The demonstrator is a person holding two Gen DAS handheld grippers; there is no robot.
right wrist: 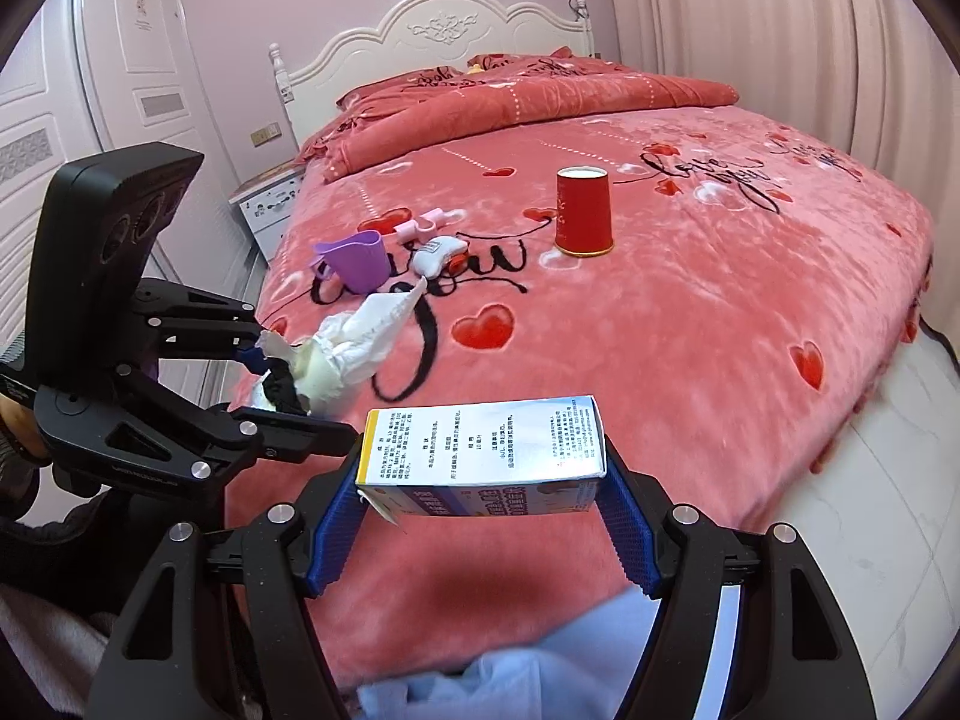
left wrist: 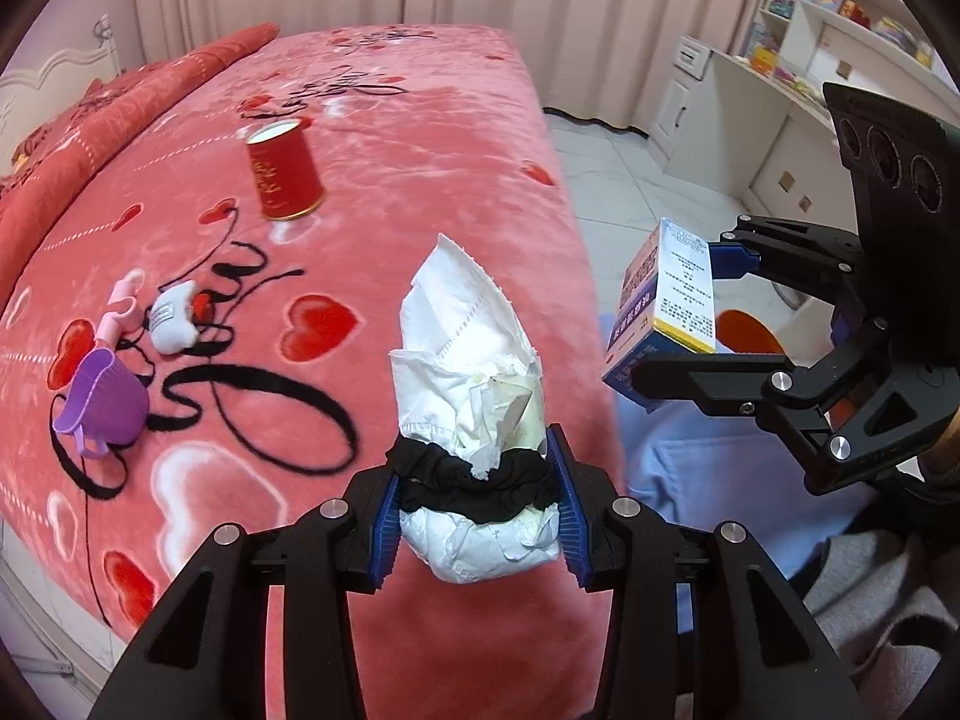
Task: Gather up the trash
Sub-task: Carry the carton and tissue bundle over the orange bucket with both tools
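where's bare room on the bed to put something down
Free: the pink heart-print bedspread right of the upside-down red paper cup, out to the bed's edge. Crowded: left of it, the purple plastic cup, pink clip and small white pouch cluster.

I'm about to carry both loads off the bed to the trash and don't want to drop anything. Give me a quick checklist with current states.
1. Left hand-held gripper clamped on tissue wad: ok.
2. Black scrunchie caught in that grip, maybe not trash: not ok.
3. Right hand-held gripper holding small box: ok.
4. Bin in view: not ok.
5. Red paper cup collected: not ok, it stands on the bed.
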